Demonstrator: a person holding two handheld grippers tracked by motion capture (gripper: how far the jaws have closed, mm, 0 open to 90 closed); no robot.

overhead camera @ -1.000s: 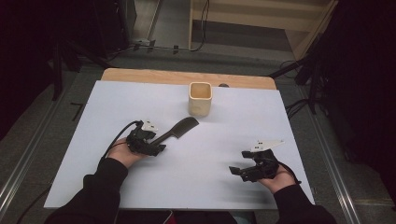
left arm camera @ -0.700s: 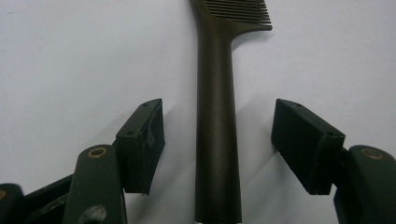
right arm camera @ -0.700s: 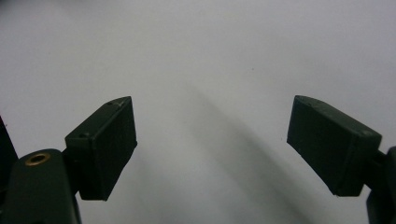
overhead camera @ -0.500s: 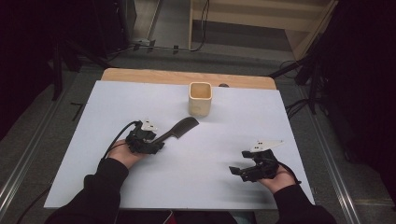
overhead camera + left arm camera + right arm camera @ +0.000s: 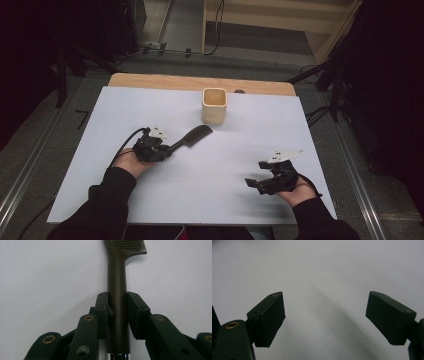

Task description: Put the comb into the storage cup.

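At nine o'clock on the pale blue-white surface (image 5: 100, 150), my left hand-held gripper (image 5: 165, 149) has just been closing on the handle of the dark brown plastic comb (image 5: 192, 137), and in the left gripper view the pads (image 5: 101, 312) now sit against both sides of that handle (image 5: 117, 305). The comb lies flat, its toothed head pointing toward one o'clock, near the beige square-mouthed cup (image 5: 214, 105) at twelve but apart from it. The hold is far back on the handle, so I judge the long head could droop or twist when lifted, and swinging it toward the cup might knock the cup over. At four o'clock, my right hand-held gripper (image 5: 255, 184) rests with jaws spread wide and nothing between them.
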